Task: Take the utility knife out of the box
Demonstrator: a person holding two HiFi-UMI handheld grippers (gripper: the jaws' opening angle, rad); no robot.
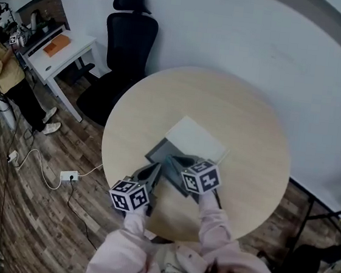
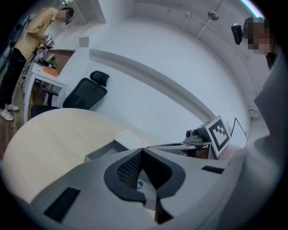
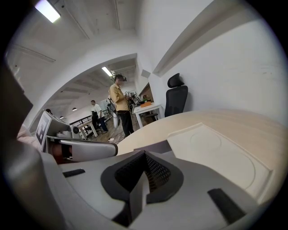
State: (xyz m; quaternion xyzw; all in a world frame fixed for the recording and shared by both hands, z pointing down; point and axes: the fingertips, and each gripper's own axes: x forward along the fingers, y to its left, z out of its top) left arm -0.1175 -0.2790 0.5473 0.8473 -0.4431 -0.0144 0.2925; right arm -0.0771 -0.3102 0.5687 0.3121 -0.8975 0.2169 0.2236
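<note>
An open dark grey box [image 1: 159,152] lies near the front of the round wooden table [image 1: 245,123], with its white lid [image 1: 194,138] flat beside it on the far side. I cannot make out the utility knife in any view. My left gripper [image 1: 153,170] hovers at the box's near left edge, jaws closed together and empty. My right gripper [image 1: 178,162] is over the box's near right part, also shut with nothing held. In the left gripper view the box [image 2: 102,152] shows just past the closed jaws. In the right gripper view the lid [image 3: 216,152] lies ahead to the right.
A black office chair [image 1: 130,36] stands behind the table. A white desk [image 1: 57,52] and a person [image 1: 1,64] are at the far left. A power strip [image 1: 68,176] with cables lies on the wooden floor left of the table.
</note>
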